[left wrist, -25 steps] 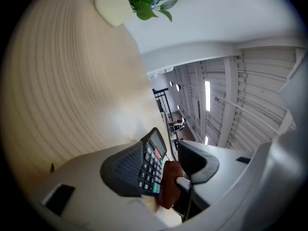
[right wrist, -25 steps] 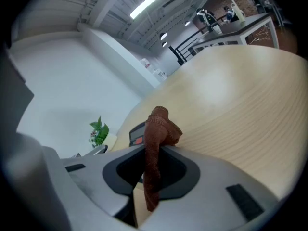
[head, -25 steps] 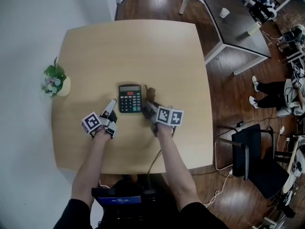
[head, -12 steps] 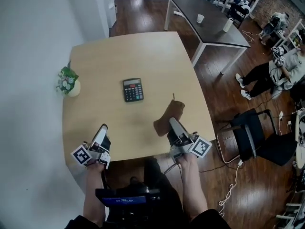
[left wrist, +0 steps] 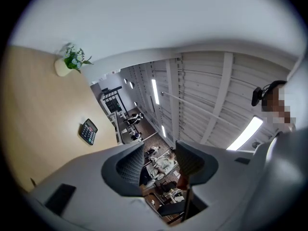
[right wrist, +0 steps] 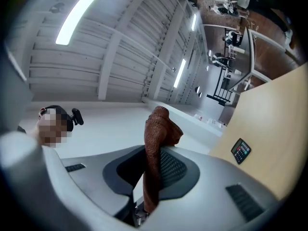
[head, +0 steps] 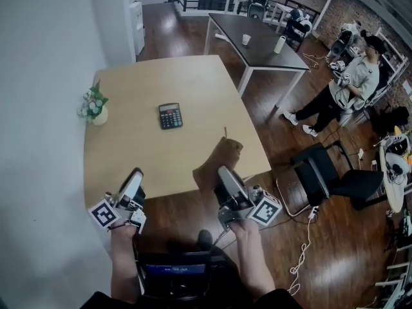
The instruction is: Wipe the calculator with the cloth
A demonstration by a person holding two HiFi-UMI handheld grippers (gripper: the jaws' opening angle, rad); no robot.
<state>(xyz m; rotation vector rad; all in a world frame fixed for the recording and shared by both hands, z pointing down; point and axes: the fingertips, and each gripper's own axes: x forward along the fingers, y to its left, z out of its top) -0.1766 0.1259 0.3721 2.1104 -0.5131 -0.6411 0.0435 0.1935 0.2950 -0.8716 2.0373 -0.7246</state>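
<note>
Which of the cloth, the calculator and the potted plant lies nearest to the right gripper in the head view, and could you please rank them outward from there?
1. cloth: clamped in the tongs of the right gripper, hanging ahead of it.
2. calculator: flat on the middle of the table, ahead and to the left.
3. potted plant: at the table's left edge, by the wall.

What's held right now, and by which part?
Right hand-held gripper: brown cloth, pinched by one end, rest bunched past the jaws. Left hand-held gripper: nothing; jaws apart, just closing slightly.
</note>
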